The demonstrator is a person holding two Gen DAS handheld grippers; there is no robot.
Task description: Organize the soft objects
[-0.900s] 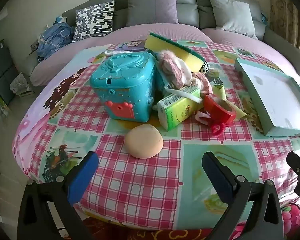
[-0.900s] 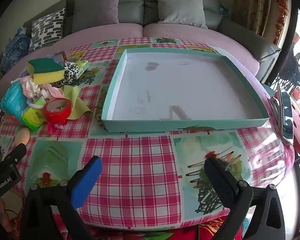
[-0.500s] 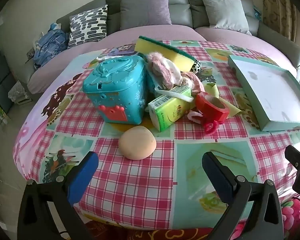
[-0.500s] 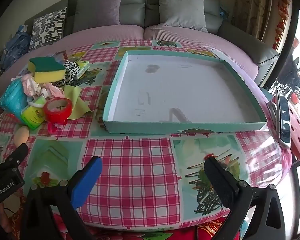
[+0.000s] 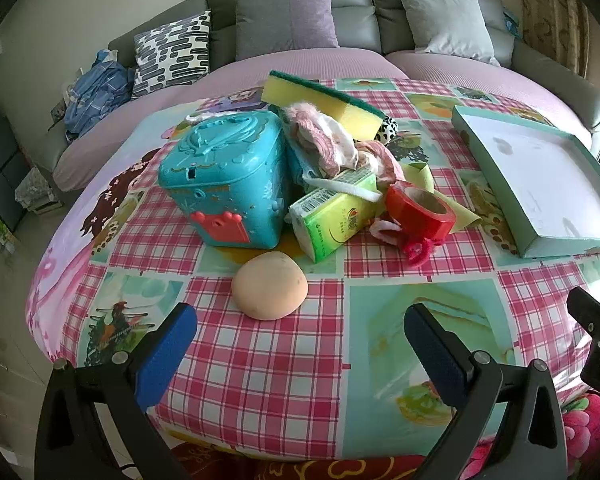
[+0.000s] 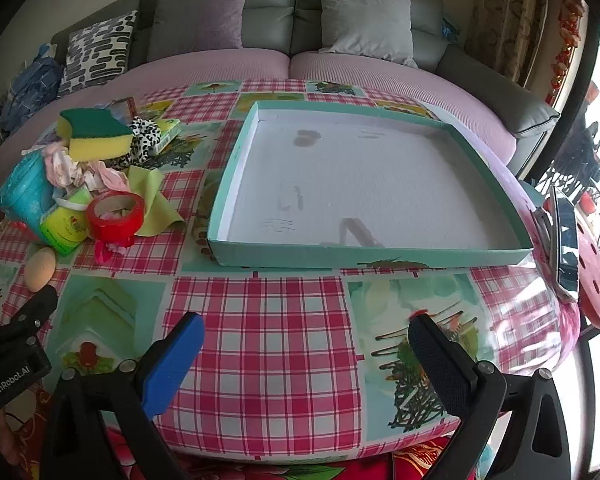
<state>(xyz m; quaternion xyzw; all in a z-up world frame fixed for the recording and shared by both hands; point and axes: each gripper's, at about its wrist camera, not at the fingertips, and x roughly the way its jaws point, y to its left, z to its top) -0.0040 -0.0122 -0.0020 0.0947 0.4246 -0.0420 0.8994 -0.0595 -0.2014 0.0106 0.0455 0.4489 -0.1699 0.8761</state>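
Note:
A peach soft egg-shaped sponge (image 5: pixel 270 291) lies on the checked tablecloth just ahead of my open, empty left gripper (image 5: pixel 300 340). Behind it is a pile: a yellow-green sponge (image 5: pixel 324 102), pink cloth (image 5: pixel 332 140), a green tissue pack (image 5: pixel 332 220), a red tape roll (image 5: pixel 420 210) and a teal plastic box (image 5: pixel 228 188). A shallow teal tray (image 6: pixel 420 254) with a white floor lies ahead of my open, empty right gripper (image 6: pixel 306 356). The pile shows at the left in the right wrist view, with the yellow-green sponge (image 6: pixel 96 140) on top.
A yellow cloth (image 6: pixel 152 200) and a leopard-print item (image 6: pixel 144 140) lie by the pile. A grey sofa with cushions (image 5: pixel 288 8) curves behind the round table. A phone (image 6: pixel 566 248) and a red stool (image 6: pixel 596 280) are at the right table edge.
Both grippers have drawn back and up a little from the table, so the pile and tray look slightly farther. Nothing was grasped or moved.

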